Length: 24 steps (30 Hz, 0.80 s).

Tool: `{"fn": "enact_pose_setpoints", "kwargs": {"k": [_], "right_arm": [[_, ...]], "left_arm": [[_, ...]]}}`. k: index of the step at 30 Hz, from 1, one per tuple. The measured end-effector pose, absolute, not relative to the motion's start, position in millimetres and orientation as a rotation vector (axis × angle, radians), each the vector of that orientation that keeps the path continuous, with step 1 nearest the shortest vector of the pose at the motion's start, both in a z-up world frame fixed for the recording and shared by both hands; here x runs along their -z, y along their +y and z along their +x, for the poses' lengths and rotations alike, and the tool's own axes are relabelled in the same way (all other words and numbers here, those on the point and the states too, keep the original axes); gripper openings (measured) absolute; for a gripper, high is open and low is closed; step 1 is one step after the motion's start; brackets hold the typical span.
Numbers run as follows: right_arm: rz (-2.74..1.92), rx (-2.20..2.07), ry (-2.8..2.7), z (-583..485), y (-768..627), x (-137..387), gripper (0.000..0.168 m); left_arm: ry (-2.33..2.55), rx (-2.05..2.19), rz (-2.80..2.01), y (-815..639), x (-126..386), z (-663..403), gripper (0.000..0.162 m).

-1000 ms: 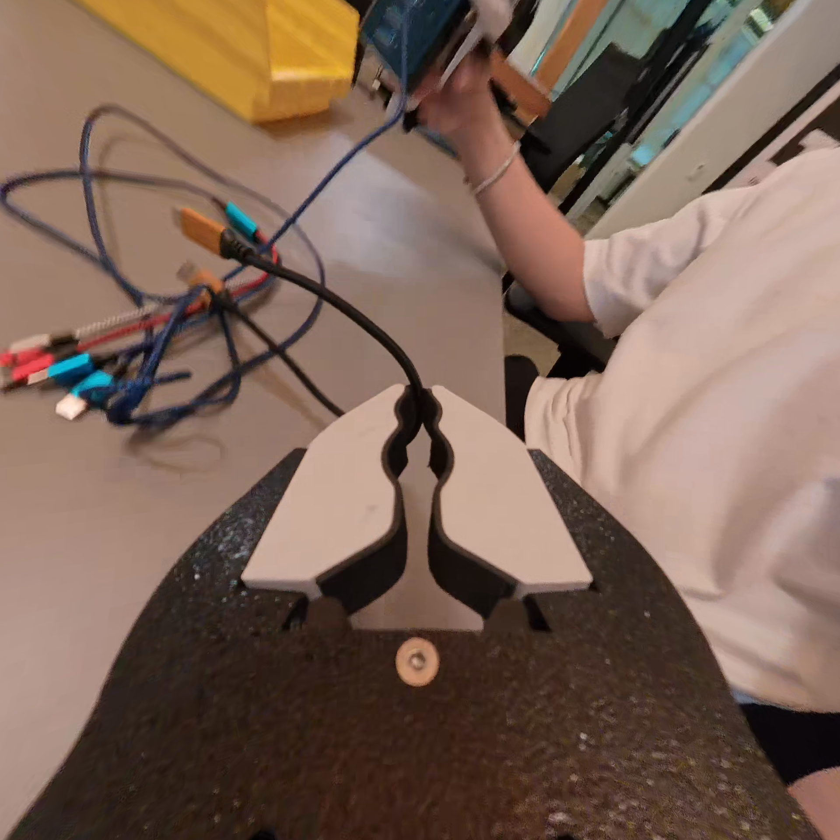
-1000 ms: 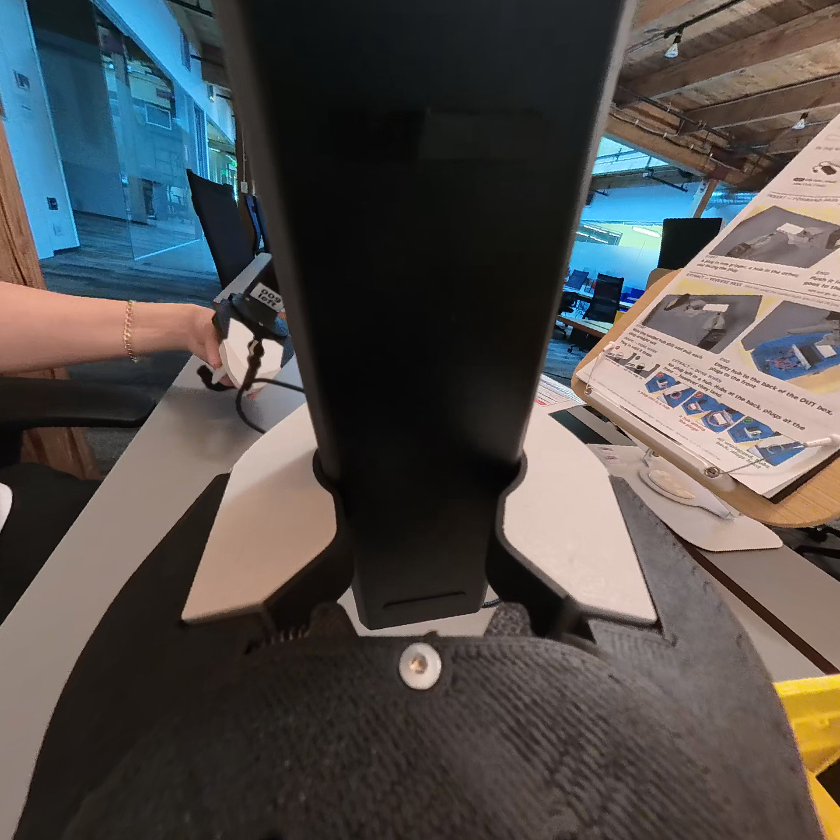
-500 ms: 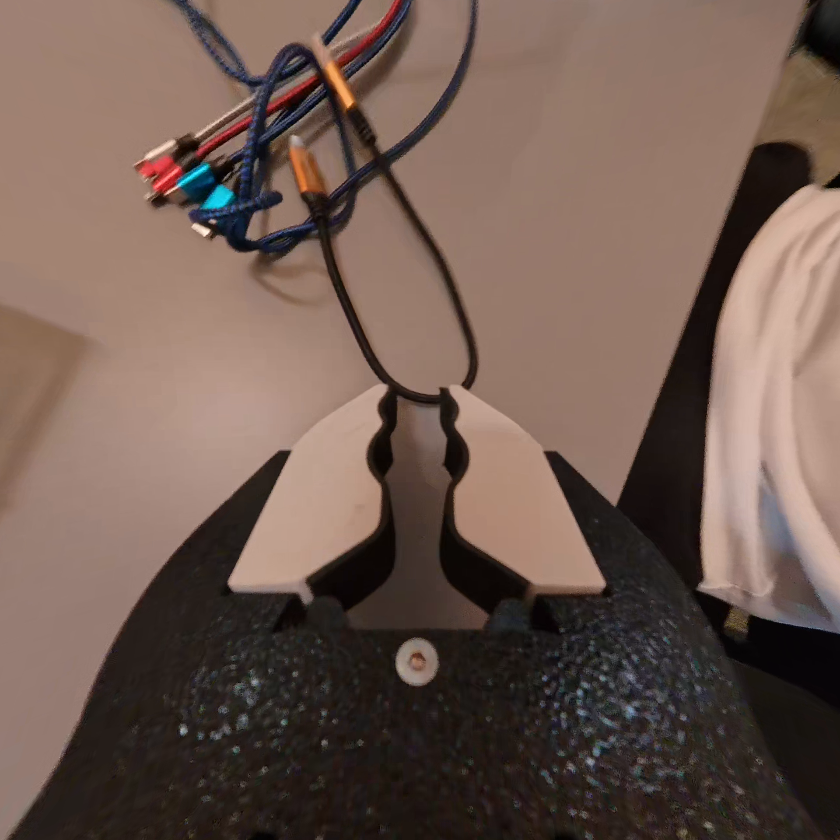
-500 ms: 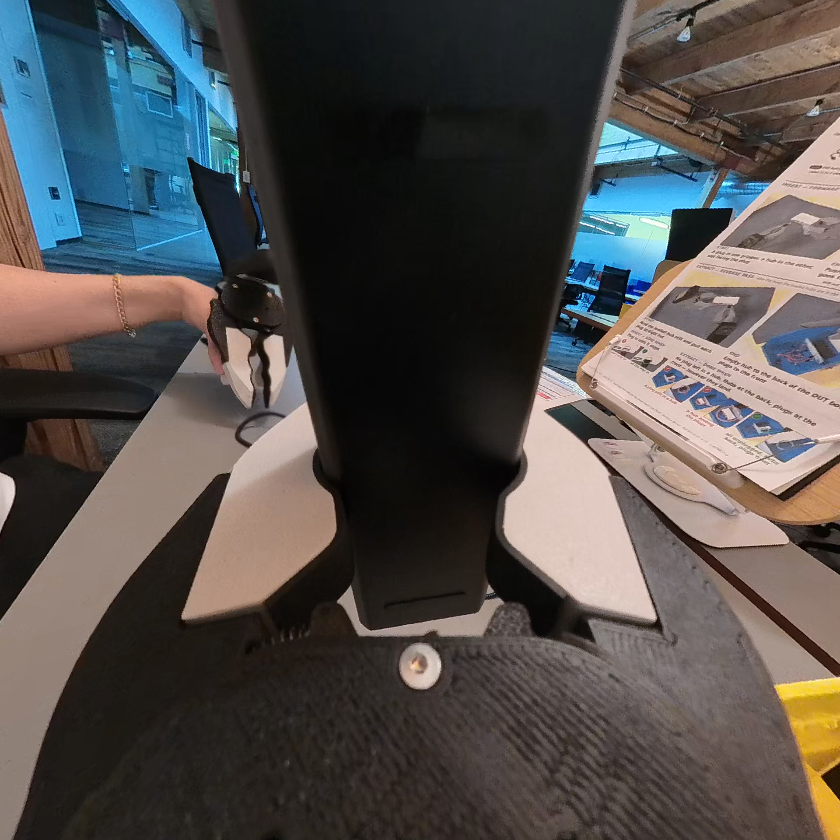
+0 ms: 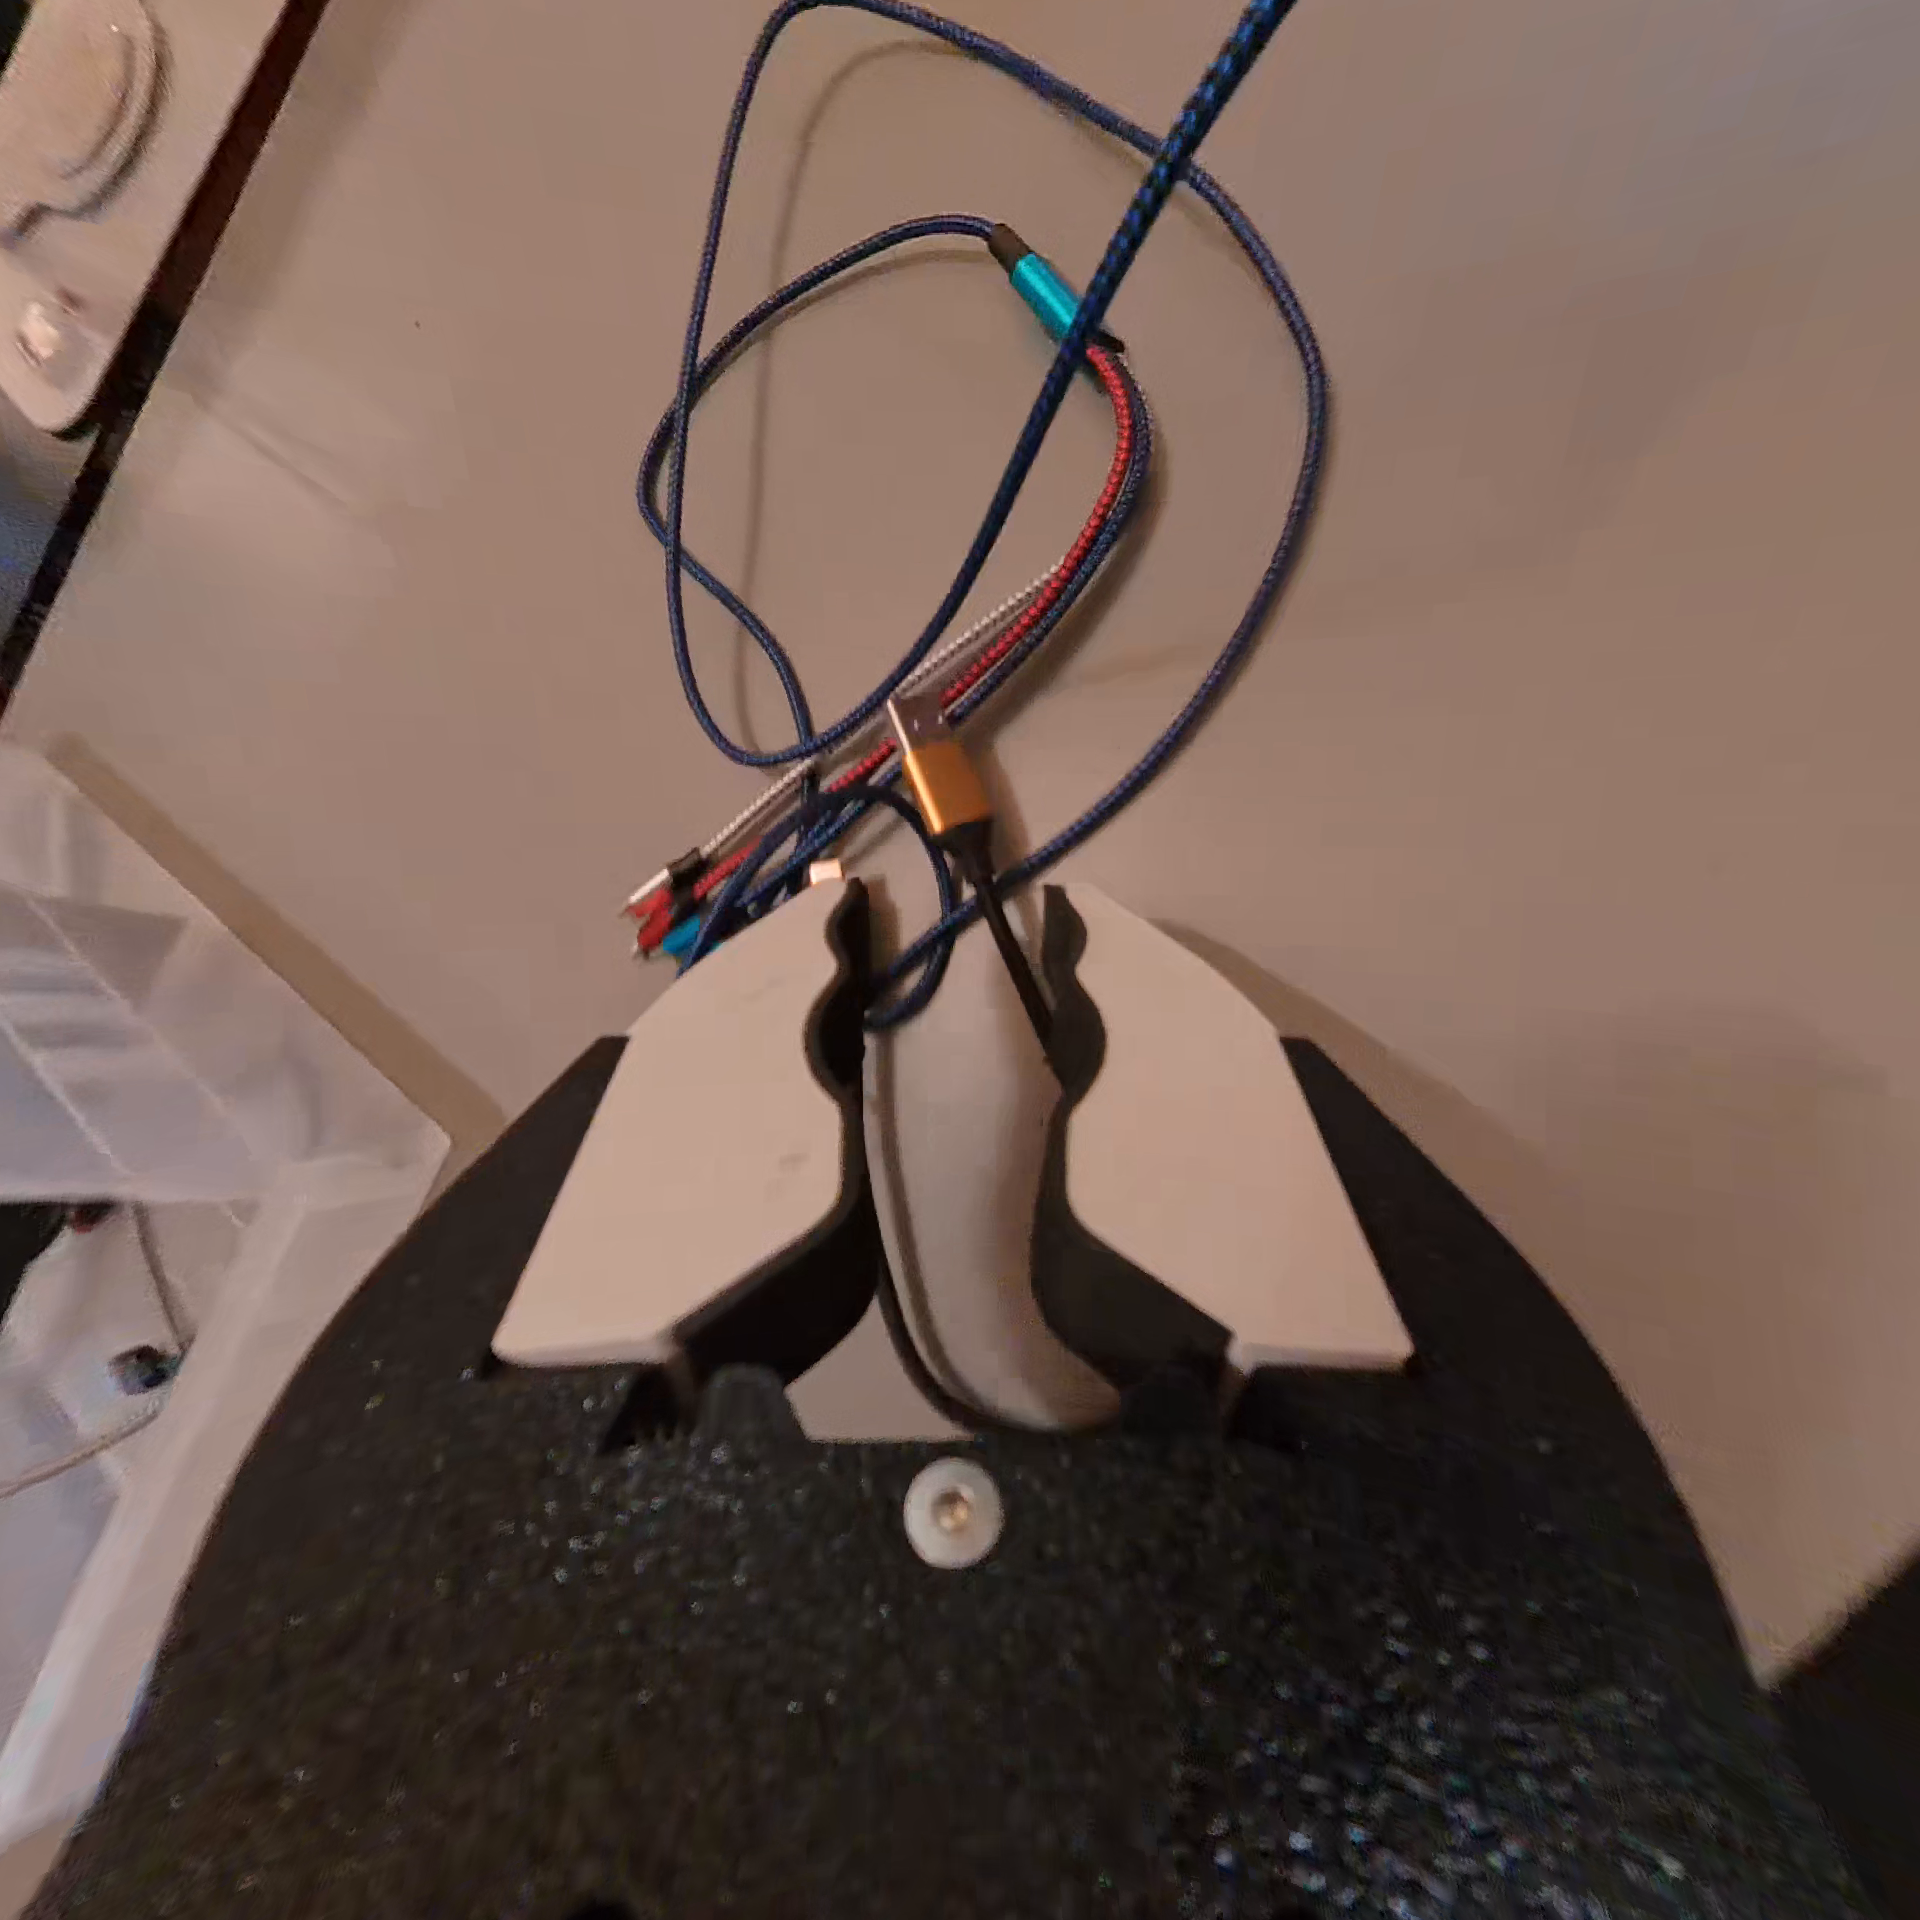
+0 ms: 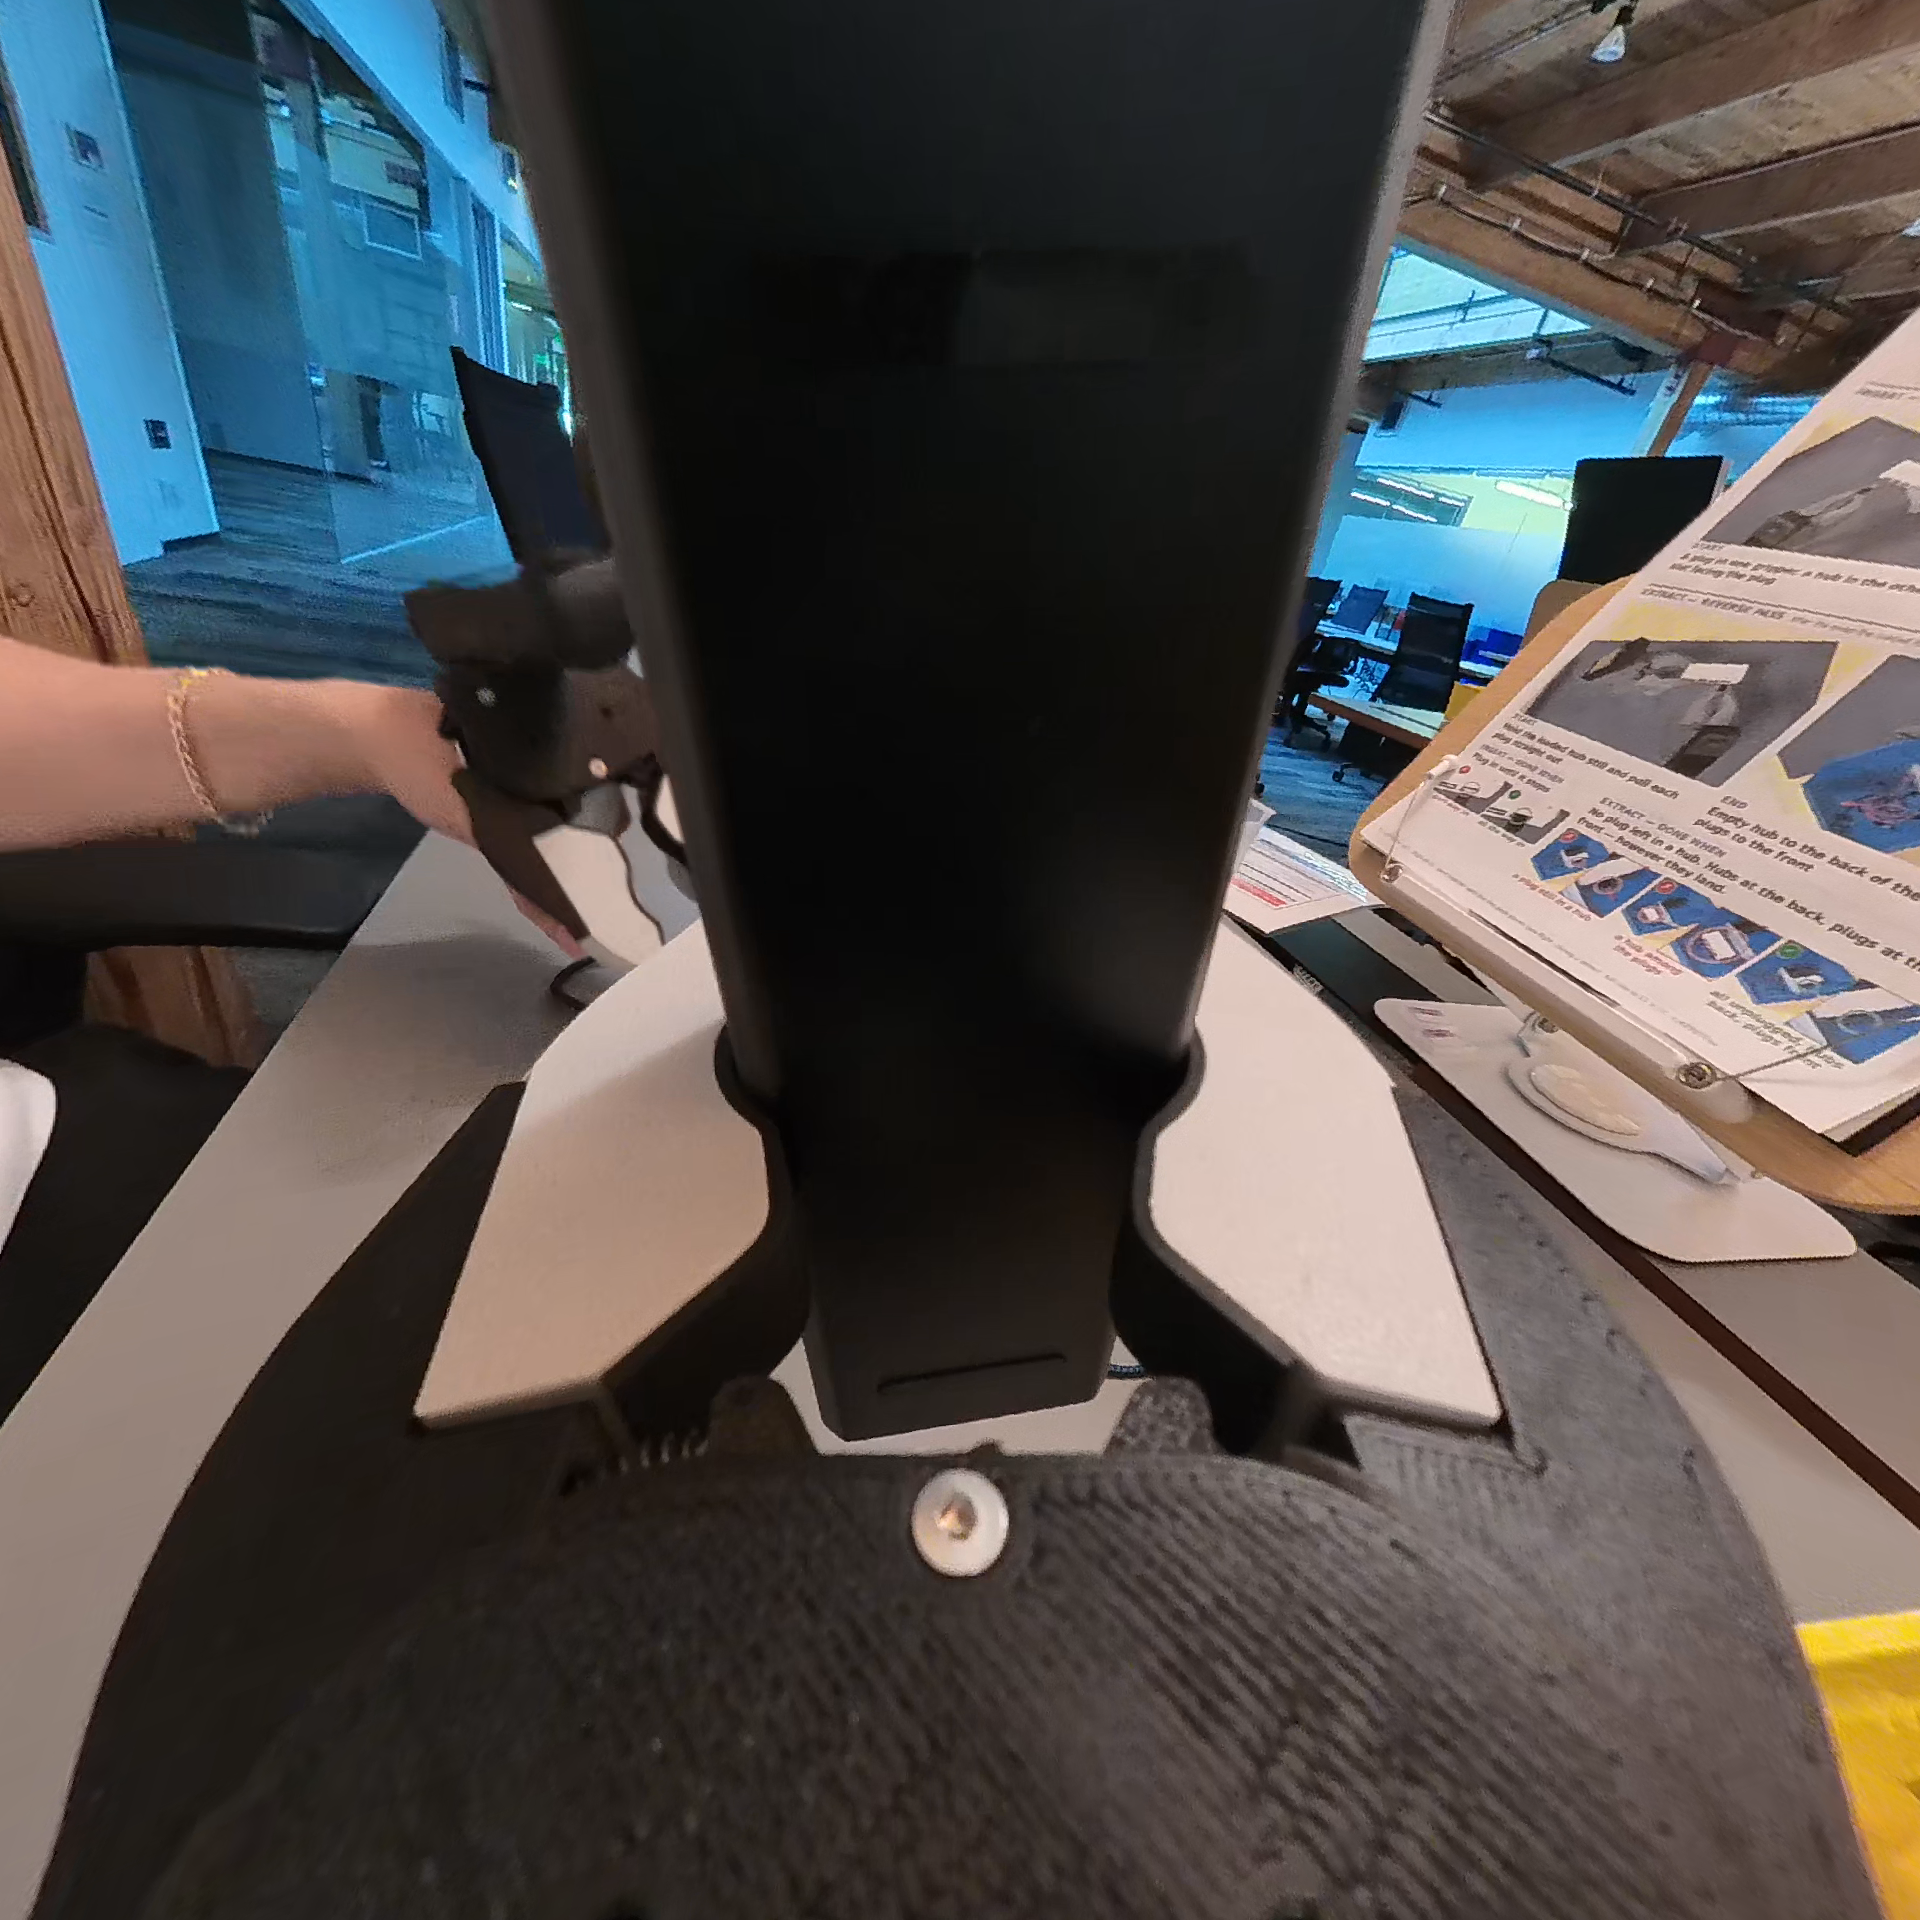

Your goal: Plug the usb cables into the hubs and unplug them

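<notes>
1. orange plug (image 5: 940, 774) lies on the table (image 5: 1558, 727) amid tangled cables (image 5: 1039, 582), just past my left gripper (image 5: 951, 904), fingers parted, empty.
2. my right gripper (image 6: 956, 1049) clamps the black hub (image 6: 956, 623).
3. risk: pinching the black cord (image 5: 1013, 961), dragging the tangle.

A long, flat black USB hub (image 6: 935, 644) stands upright, clamped near its lower end; its port side cannot be seen. On the grey tabletop lies a tangle of braided USB cables (image 5: 977, 499), dark blue, red and silver. An orange metal USB-A plug (image 5: 938, 781) on a thin black cord rests atop them, and a teal plug (image 5: 1042, 294) lies farther off.
</notes>
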State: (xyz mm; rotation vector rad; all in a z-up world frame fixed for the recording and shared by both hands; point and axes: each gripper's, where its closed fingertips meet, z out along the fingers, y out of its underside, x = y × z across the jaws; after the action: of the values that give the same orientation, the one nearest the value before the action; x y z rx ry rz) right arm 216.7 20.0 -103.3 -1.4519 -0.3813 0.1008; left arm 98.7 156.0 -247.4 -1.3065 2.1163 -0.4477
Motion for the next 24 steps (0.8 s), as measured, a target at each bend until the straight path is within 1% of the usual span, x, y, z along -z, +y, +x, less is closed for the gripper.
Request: {"fn": "enact_pose_setpoints", "kwargs": {"k": [3,6,7,10,16,18,20,24], "right_arm": [[-1.449,-0.106,-0.385,215,20,103,0.074],[-1.444,-0.116,-0.389,214,19,102,0.074],[-1.440,-0.119,-0.388,215,19,102,0.074],[-1.434,-0.129,-0.381,216,18,102,0.074],[-1.430,-0.129,-0.381,217,17,101,0.074],[-1.428,-0.123,-0.380,218,16,100,0.074],[-1.427,-0.119,-0.379,218,15,99,0.073],[-1.417,-0.120,-0.379,219,13,97,0.073]], "left_arm": [[2.151,0.331,-1.249,156,268,111,0.031],[2.132,0.270,-1.242,160,281,119,0.026],[2.112,0.273,-1.247,161,281,121,0.026],[2.094,0.289,-1.235,159,283,126,0.015],[2.050,0.383,-1.264,159,281,127,0.014],[2.047,0.505,-1.275,153,275,125,0.014],[2.065,0.717,-1.251,139,263,123,0.014],[2.093,1.365,-1.010,91,215,104,0.014]]}}
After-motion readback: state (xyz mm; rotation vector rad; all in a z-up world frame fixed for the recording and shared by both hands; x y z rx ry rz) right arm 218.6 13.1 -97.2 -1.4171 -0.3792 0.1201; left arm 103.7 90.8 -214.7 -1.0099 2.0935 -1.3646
